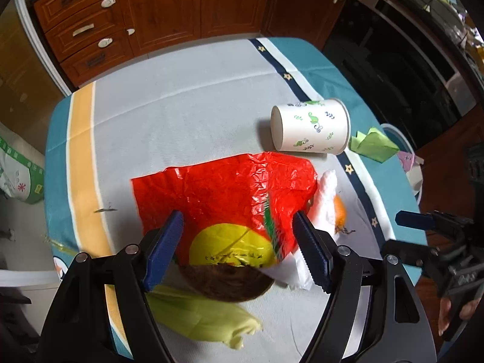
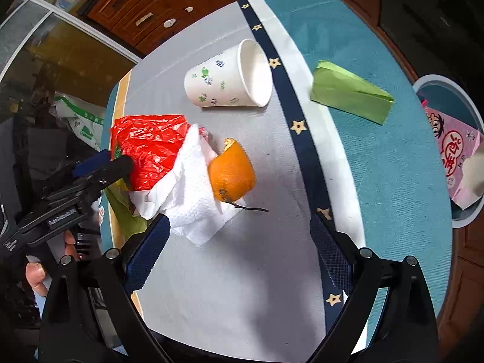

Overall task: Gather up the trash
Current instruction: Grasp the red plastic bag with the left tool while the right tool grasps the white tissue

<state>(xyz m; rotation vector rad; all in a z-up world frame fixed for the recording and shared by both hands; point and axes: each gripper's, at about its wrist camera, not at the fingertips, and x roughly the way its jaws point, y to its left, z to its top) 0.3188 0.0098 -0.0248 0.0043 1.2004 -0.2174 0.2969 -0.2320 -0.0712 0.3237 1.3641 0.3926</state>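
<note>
A crumpled red plastic bag (image 1: 224, 187) lies on the table between the open jaws of my left gripper (image 1: 239, 242); it also shows in the right wrist view (image 2: 148, 148). A white paper towel (image 2: 193, 190) and an orange peel (image 2: 231, 172) lie beside it. A paper cup (image 1: 311, 128) lies on its side, also in the right wrist view (image 2: 224, 75). Folded green paper (image 2: 351, 95) lies on the teal border. My right gripper (image 2: 239, 242) is open and empty, near the towel and peel. A brown round piece (image 1: 230, 281) and a green husk (image 1: 205, 317) lie under the left gripper.
The table carries a grey, teal and yellow-striped cloth (image 1: 181, 106). A round bin (image 2: 444, 90) with a pink wrapper (image 2: 456, 157) inside stands off the table's right edge. Wooden drawers (image 1: 81, 27) stand behind the table. A dark oven front (image 1: 393, 69) is at the back right.
</note>
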